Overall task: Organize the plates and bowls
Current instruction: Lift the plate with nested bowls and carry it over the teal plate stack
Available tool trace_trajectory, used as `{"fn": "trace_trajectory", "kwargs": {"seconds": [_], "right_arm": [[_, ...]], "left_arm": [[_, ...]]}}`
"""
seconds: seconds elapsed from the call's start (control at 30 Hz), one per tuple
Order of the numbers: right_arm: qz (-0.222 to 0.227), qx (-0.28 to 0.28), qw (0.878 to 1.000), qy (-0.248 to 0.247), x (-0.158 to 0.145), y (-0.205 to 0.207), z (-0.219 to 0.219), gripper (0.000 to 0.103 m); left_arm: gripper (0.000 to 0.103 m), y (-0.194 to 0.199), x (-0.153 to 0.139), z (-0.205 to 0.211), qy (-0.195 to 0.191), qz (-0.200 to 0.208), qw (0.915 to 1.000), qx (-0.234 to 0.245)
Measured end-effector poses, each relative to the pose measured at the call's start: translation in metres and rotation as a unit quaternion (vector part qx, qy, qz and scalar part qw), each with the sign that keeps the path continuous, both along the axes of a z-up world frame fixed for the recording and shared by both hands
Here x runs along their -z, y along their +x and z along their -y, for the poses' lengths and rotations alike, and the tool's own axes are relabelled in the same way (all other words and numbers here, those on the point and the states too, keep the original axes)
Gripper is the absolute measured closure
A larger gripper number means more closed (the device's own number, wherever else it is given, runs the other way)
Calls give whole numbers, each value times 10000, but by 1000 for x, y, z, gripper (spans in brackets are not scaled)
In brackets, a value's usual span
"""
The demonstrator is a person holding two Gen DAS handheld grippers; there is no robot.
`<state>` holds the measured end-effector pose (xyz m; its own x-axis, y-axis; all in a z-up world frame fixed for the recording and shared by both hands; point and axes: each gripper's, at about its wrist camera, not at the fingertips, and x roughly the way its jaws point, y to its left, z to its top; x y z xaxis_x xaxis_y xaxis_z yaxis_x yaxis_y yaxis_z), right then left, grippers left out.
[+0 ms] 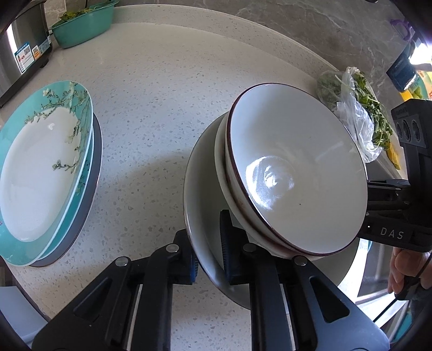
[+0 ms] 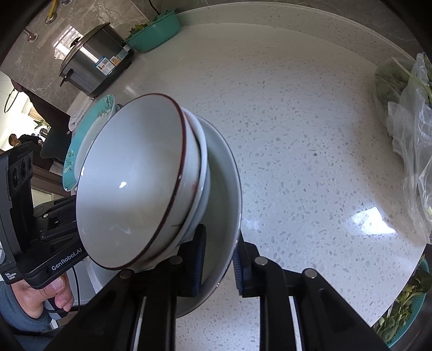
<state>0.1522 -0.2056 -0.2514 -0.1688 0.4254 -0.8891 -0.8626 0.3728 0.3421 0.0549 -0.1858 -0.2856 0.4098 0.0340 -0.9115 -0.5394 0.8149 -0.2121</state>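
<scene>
Item: stack of bowls (image 1: pixel 297 172) — a dark-rimmed white bowl nested in a second white bowl, both sitting in a wide shallow dish (image 1: pixel 205 205); held above the speckled countertop (image 1: pixel 151 108), apparently clear of it, right of the plate stack (image 1: pixel 46 167), which is topped by a teal floral plate and lies flat on the counter. Grip: left gripper (image 1: pixel 209 251) clenched on the dish rim, one pad inside, one outside; right gripper (image 2: pixel 217 259) likewise clamped on the rim at the opposite edge. Orientation: openings face up and appear canted toward the cameras, though the fisheye may exaggerate this; stack axis roughly vertical; the dish has no long axis, being round. Risk, as I judge it: the two upper bowls are unheld and rest loose, so uneven lift between hands could slide them off; thin rim grips may slip on glaze. Nearby: bagged greens (image 1: pixel 359 113), steel cooker (image 2: pixel 94 64), teal basin (image 1: pixel 83 24).
</scene>
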Motion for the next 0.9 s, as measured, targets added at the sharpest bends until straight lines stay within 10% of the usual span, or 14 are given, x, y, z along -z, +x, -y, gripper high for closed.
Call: {"fn": "trace_trajectory", "kwargs": {"seconds": [0.9], "right_arm": [[418,-149,9980,455,-116,-36,15,82]], "left_arm": [[91,-38,-132,0,190,386,9991,-6]]}}
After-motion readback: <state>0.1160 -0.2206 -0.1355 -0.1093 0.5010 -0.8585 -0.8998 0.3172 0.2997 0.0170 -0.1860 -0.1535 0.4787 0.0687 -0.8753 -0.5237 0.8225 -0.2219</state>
